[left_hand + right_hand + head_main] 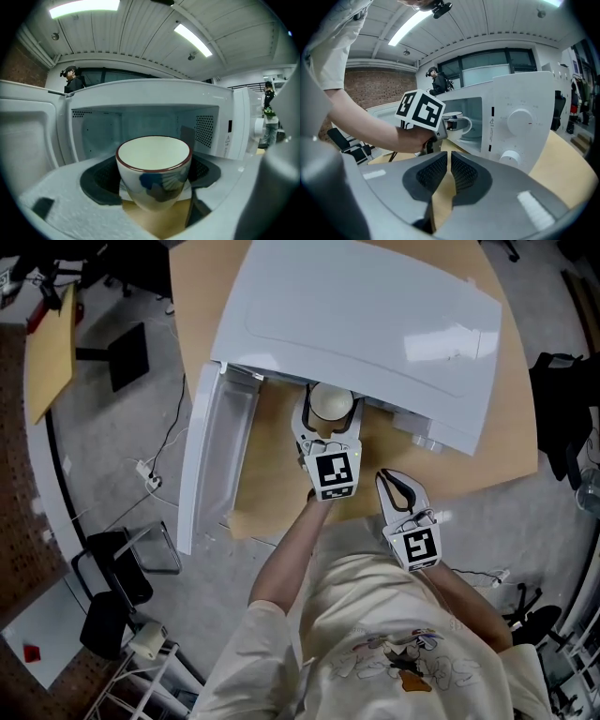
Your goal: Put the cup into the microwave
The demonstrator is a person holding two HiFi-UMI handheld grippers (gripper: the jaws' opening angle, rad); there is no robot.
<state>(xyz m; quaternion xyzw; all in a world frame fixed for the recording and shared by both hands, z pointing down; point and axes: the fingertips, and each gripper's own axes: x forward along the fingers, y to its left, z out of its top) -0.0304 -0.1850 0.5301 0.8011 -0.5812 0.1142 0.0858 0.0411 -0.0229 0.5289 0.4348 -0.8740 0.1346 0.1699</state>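
Cup [153,171] faces the microwave [375,324] cavity, door [211,456] swung open.

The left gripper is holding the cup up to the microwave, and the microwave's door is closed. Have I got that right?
Not quite. The microwave door is open, swung out to the left. The head view shows it, and the left gripper view looks straight into the cavity. The rest holds: the left gripper has the cup between its jaws, in front of the microwave.
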